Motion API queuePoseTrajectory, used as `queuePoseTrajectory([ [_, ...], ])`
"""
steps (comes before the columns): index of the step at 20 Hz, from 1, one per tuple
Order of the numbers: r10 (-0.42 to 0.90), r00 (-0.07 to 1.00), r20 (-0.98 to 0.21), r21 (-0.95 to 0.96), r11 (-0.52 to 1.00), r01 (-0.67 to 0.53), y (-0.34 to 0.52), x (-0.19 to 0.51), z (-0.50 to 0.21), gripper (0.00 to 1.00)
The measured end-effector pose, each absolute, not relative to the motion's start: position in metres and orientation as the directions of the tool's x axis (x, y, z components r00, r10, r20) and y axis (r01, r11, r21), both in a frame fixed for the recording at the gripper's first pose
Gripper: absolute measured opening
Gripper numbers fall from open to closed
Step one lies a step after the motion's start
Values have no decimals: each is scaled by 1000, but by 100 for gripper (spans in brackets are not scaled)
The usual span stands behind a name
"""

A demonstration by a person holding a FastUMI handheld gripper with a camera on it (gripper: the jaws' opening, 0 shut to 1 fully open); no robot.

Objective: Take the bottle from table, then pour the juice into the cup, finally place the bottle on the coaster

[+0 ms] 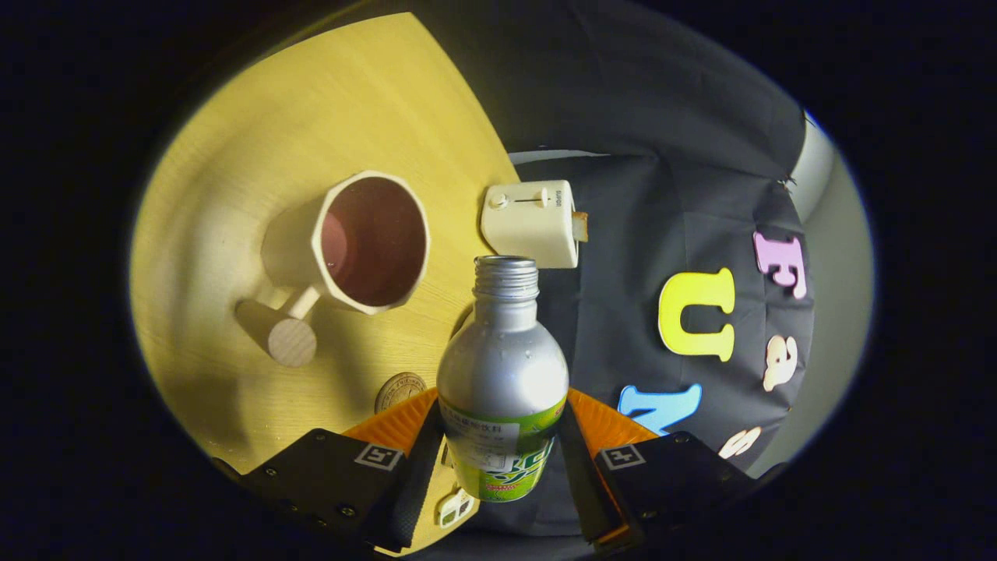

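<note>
**Gripping the bottle above the table, cap off**

Holding a central place in the gripper view, the bottle (502,374) serves as the reference for all positions below.

Table (257,140): a light wooden top, seen tilted, spreading out beyond and to the left of the bottle.

Bottle: silver metal body with a green label band at its lower end. The threaded neck is uncapped and points away from the camera. Droplets show on the shoulder. It sits between the two fingers of the gripper (498,460), which are closed against its labelled part from either side; the jaws stand only as wide as the bottle itself.

Cup (370,241): a pale, faceted mug with a dark interior, beyond and left of the bottle's neck, well apart from it. Its round-ended handle points back toward the left finger.

Toaster (532,222): a small white unit just beyond the bottle's mouth, at the table's edge.

Coaster (399,389): a small round disc on the table, just left of the bottle's body, partly hidden by the left finger.
</note>
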State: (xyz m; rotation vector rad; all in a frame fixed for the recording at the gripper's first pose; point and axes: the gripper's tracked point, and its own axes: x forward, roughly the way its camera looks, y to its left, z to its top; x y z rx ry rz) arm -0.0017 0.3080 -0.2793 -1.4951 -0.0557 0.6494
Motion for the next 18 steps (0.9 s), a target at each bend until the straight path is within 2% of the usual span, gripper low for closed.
queuePoseTrajectory([
  [5, 459, 836, -300, -884, 195, -424, 298, 12, -268, 77],
  [10, 468, 833, -294, -811, 340, -477, 286, 23, -269, 77],
  [18, 511, 818, -264, -502, 651, -569, 276, 32, -262, 77],
])
